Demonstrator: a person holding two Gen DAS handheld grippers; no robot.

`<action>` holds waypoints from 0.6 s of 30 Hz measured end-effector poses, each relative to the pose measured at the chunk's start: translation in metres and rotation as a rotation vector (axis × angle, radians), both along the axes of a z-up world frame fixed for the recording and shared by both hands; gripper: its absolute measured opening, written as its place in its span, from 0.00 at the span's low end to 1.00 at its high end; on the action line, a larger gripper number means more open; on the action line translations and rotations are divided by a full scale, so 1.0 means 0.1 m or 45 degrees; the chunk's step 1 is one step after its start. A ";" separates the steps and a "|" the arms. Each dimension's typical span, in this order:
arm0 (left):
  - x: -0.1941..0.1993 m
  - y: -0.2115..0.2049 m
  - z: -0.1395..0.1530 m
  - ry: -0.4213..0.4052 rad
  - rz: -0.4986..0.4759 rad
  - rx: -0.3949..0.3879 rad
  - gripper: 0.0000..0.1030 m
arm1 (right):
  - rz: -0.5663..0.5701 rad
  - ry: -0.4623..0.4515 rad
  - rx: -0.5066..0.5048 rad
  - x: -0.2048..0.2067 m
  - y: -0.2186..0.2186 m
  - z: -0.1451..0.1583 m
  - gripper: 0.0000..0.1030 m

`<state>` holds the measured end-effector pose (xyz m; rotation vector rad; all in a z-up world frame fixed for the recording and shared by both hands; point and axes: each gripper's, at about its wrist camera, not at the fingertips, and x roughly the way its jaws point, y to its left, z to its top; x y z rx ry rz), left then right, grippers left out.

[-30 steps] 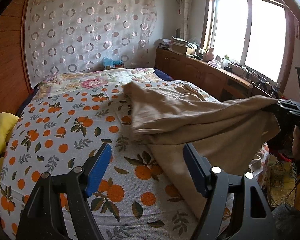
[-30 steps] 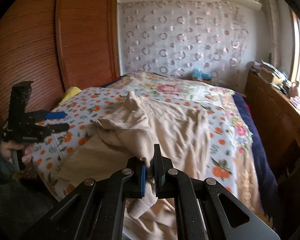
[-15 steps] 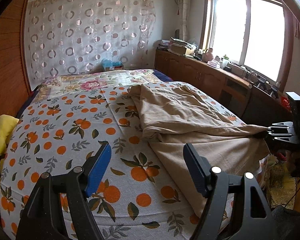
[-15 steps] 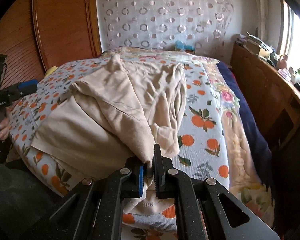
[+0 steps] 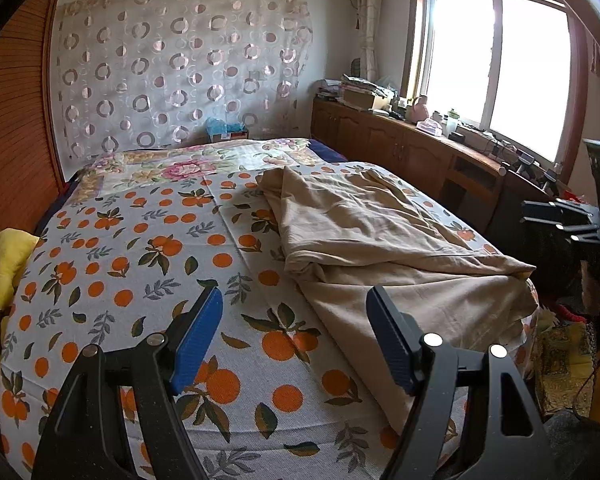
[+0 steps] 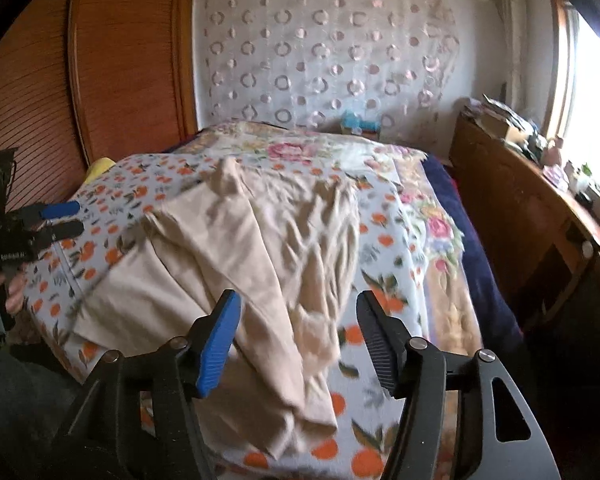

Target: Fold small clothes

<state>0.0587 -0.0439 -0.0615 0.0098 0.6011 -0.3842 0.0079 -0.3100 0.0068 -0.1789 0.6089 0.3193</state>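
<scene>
Beige garment (image 5: 384, 240) is soft matt cloth, wrinkly. Bedspread (image 5: 140, 264) looks like coarse woven cotton. Cabinet (image 5: 400, 148) is glossy varnished wood, curtain (image 5: 180, 68) sheer and shimmery.

Daylight comes from my window (image 5: 496, 60), which is blown out to white. My left view is sharp, with soft shadows on the bed (image 5: 140, 248). My right view is smeared by motion blur. Both views bend strongly and go dark at the corners.

Motion is blurring the beige garment (image 6: 260, 248) in the right wrist view. The frame edge is cutting off the hand (image 6: 4, 288) gripping the left gripper (image 6: 66, 220).
</scene>
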 end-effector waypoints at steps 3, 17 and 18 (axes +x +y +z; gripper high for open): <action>0.00 0.03 -0.01 -0.002 0.014 0.000 0.73 | 0.062 -0.016 0.001 0.13 0.18 0.00 0.61; -0.01 0.37 0.00 -0.024 0.110 -0.013 0.73 | 0.392 0.131 -0.026 1.08 1.32 -0.16 0.61; -0.01 0.38 0.01 -0.025 0.114 -0.013 0.73 | 0.407 0.143 -0.035 1.13 1.40 -0.19 0.61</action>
